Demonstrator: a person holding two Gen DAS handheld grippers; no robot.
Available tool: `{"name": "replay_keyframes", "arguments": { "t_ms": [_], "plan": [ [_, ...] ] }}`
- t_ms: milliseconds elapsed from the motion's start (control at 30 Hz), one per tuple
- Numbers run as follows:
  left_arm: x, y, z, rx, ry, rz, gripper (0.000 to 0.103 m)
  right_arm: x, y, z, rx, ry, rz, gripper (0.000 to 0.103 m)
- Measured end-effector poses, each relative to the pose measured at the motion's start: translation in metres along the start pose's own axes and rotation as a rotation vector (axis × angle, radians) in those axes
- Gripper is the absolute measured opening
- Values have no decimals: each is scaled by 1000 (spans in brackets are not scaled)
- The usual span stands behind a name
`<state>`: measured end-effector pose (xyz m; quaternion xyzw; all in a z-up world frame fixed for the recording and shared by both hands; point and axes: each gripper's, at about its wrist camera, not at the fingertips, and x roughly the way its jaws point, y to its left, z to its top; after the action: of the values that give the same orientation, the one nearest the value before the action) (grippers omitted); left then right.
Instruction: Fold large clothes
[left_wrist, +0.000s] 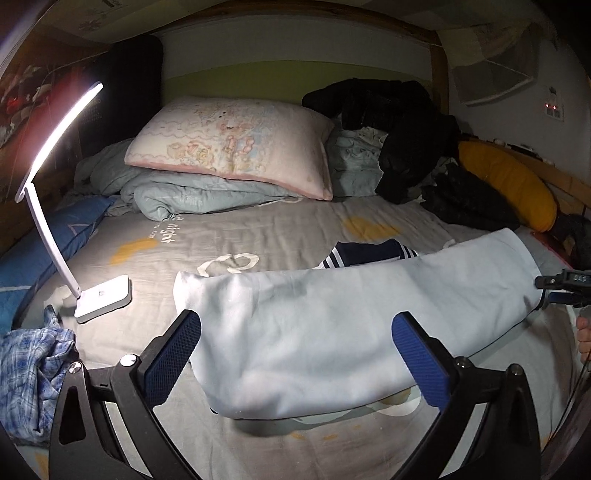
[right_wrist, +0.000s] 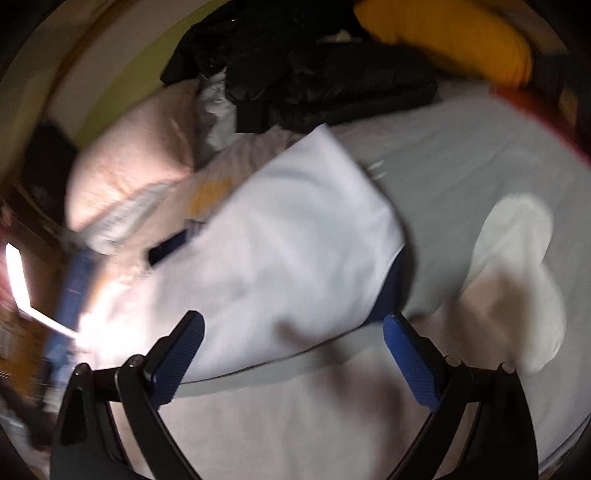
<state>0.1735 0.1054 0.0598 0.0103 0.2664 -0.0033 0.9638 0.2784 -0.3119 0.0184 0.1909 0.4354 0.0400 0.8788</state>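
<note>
A pale blue-white garment (left_wrist: 332, 325) with a navy striped collar (left_wrist: 369, 253) lies folded in a long band across the grey bed sheet (left_wrist: 258, 236). My left gripper (left_wrist: 295, 336) is open and empty, its blue pads (left_wrist: 173, 354) on either side of the garment's near edge, just above it. My right gripper (right_wrist: 293, 332) is open and empty over the garment's (right_wrist: 280, 258) right end; that view is blurred. The right gripper also shows in the left wrist view (left_wrist: 561, 288) at the garment's right end.
A lit white desk lamp (left_wrist: 103, 295) stands on the bed at left. A plaid shirt (left_wrist: 33, 373) lies at the near left. A pillow (left_wrist: 232, 144) on a folded quilt, black clothes (left_wrist: 406, 140) and a yellow cushion (left_wrist: 509, 184) line the back.
</note>
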Motion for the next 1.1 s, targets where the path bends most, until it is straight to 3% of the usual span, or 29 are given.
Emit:
{"name": "replay_keyframes", "arguments": {
  "t_ms": [133,267,333,433,600,700,933,1033,1100],
  "plan": [
    [1,-4,-2,11,10,8,103,20,-10,-9,96,112,55,94],
    [9,-5,-7,27,29,46,103,17,-3,-14,33,87,6,94],
    [12,-4,-8,21,42,54,103,15,-2,-17,26,103,32,92],
    [17,0,-9,-7,67,39,103,15,-4,-23,43,125,44,79],
    [26,-4,-15,17,100,42,103,23,-6,-32,128,152,123,79],
    [33,-8,-17,51,106,63,103,25,-9,-30,146,123,101,78],
    [39,2,-12,2,112,39,103,29,-12,-20,103,14,19,76],
    [38,3,-11,-1,112,38,103,31,-18,-16,126,-8,33,75],
    [37,4,-11,-4,113,31,103,31,-26,-13,165,-36,60,66]
  ]
}}
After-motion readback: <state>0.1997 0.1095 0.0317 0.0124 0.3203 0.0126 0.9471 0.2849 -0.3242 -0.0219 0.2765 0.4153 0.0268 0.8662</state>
